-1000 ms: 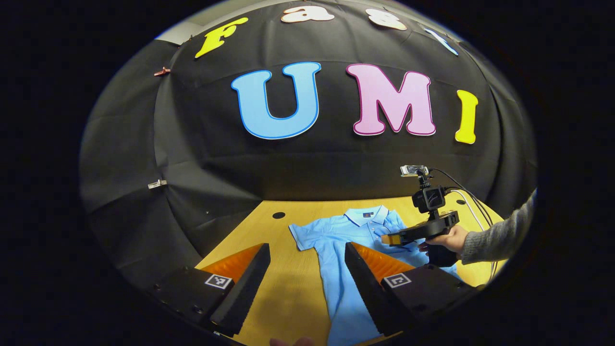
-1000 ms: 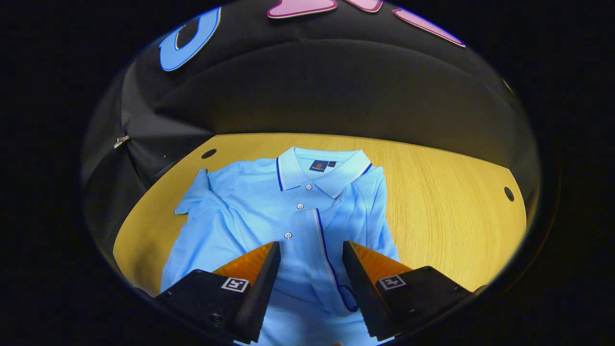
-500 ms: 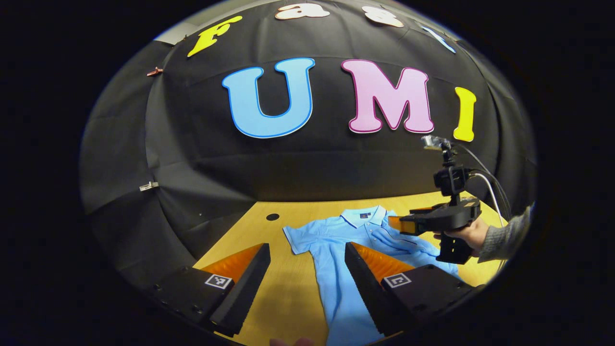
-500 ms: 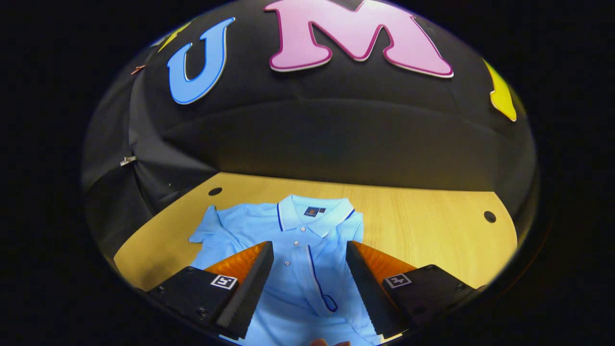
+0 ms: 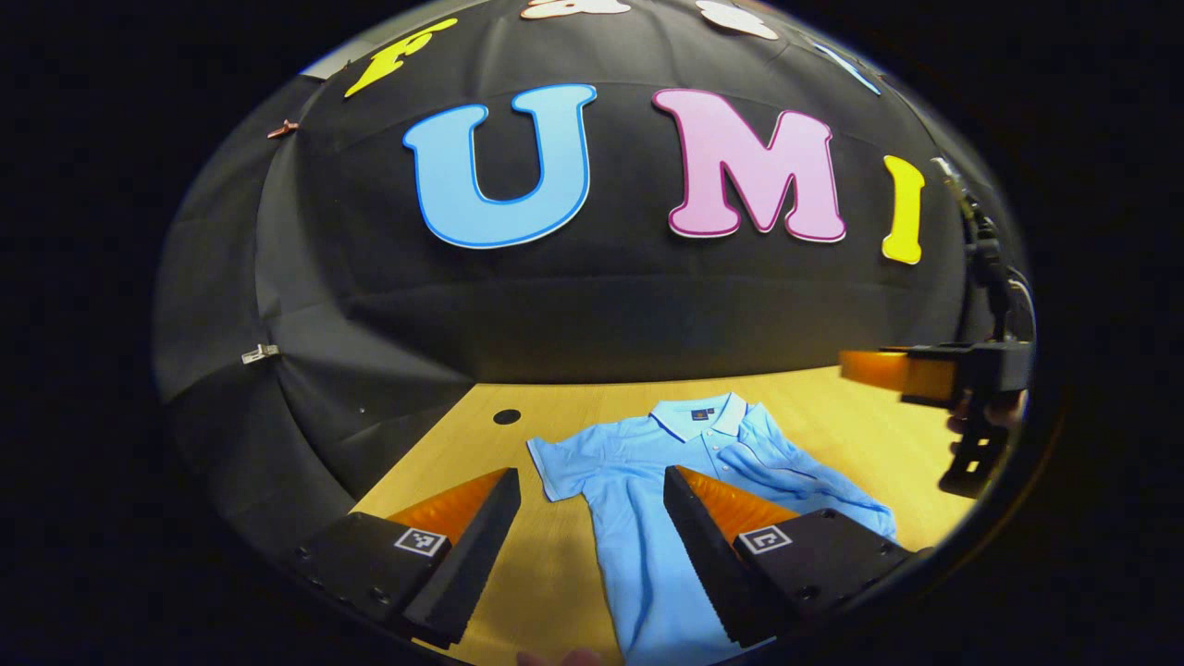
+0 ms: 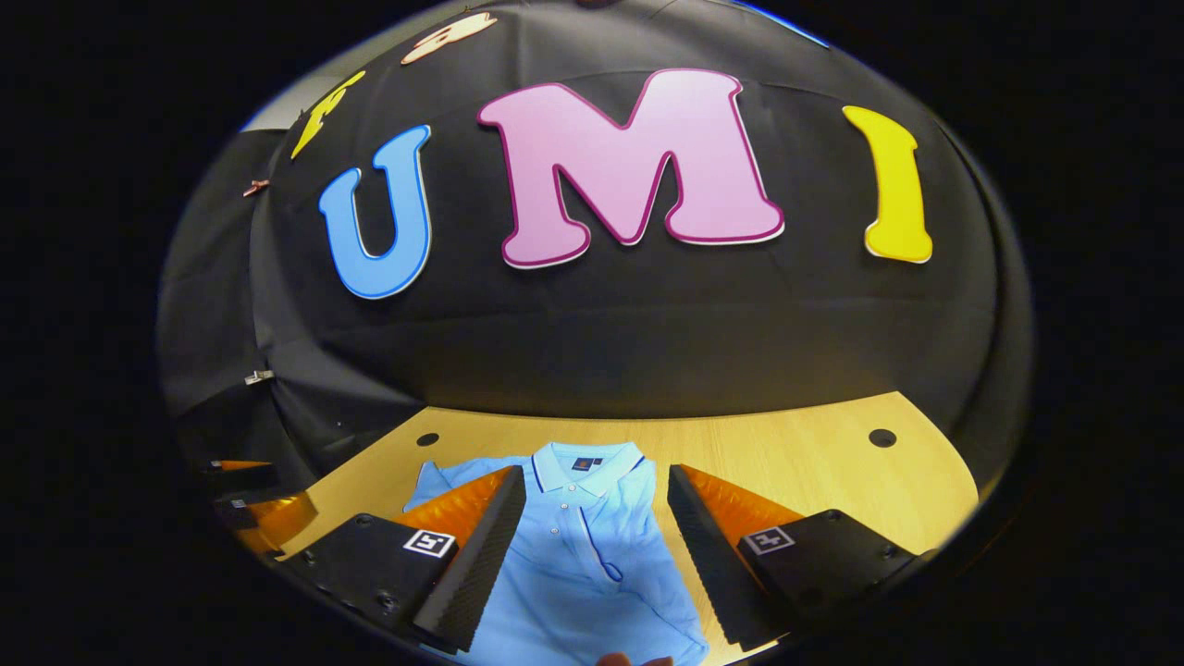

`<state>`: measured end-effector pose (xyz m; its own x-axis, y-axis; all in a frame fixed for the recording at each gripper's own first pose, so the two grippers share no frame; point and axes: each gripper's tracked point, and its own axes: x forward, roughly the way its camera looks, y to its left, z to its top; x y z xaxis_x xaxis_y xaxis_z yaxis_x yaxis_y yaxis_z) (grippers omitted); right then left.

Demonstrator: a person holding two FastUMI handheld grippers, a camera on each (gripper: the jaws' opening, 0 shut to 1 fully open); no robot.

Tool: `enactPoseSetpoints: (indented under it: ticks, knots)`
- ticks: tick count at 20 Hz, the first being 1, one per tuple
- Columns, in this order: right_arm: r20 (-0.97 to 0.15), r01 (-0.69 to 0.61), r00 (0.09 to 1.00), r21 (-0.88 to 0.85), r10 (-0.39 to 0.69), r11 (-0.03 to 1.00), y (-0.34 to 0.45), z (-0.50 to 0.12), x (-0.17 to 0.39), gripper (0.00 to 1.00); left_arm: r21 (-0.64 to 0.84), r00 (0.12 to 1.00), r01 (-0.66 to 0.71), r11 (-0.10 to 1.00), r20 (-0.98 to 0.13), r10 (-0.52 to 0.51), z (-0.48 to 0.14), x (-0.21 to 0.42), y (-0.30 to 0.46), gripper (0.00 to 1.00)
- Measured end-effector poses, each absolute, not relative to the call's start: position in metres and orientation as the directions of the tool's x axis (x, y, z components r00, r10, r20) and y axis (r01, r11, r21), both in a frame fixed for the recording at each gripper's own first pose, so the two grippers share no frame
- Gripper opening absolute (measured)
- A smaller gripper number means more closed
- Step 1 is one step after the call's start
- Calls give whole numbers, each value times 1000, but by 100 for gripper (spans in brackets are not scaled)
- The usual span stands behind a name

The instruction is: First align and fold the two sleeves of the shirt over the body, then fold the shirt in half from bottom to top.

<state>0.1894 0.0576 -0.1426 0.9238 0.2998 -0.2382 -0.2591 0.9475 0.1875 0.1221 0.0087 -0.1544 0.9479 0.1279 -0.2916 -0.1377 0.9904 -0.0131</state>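
Currently we log the light-blue polo shirt (image 5: 675,481) lying face-up on the wooden counter (image 6: 795,462), collar (image 6: 585,462) toward the booth wall. In the right gripper view one sleeve (image 6: 601,555) already lies folded across the chest, its dark-trimmed cuff beside the button placket. In the left gripper view the other sleeve (image 5: 555,458) spreads flat on the counter, unfolded. Left tongs (image 5: 592,546): fingers apart, nothing between them, held above the shirt's lower body and the bare counter beside it. Right tongs (image 6: 597,555): fingers apart, empty, raised above the shirt; the same tool also appears at the far right edge of the left gripper view, held up off the counter by a hand (image 5: 985,416). We judge the task to be midway through the sleeve step: one sleeve done, one to go. The next move, in our estimate, calls for the left tongs to drop to the spread sleeve's cuff edge, pinch a single layer, and carry it across to align with the folded one. The bottom-to-top fold is not yet begun.
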Motion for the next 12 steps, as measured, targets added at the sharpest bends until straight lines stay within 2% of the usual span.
enactPoseSetpoints:
  ticks: [7, 12]
  knots:
    - [-234, -214, 939, 183, 254, 960, 13, -133, 156, 98, 50, 916, -182, 982, -356, 188, -208, 214, 47, 99]
    - [-272, -199, 933, 160, 238, 967, -5, -146, 133, 98, 13, 854, -236, 972, -475, 213, -258, 270, 74, 99]
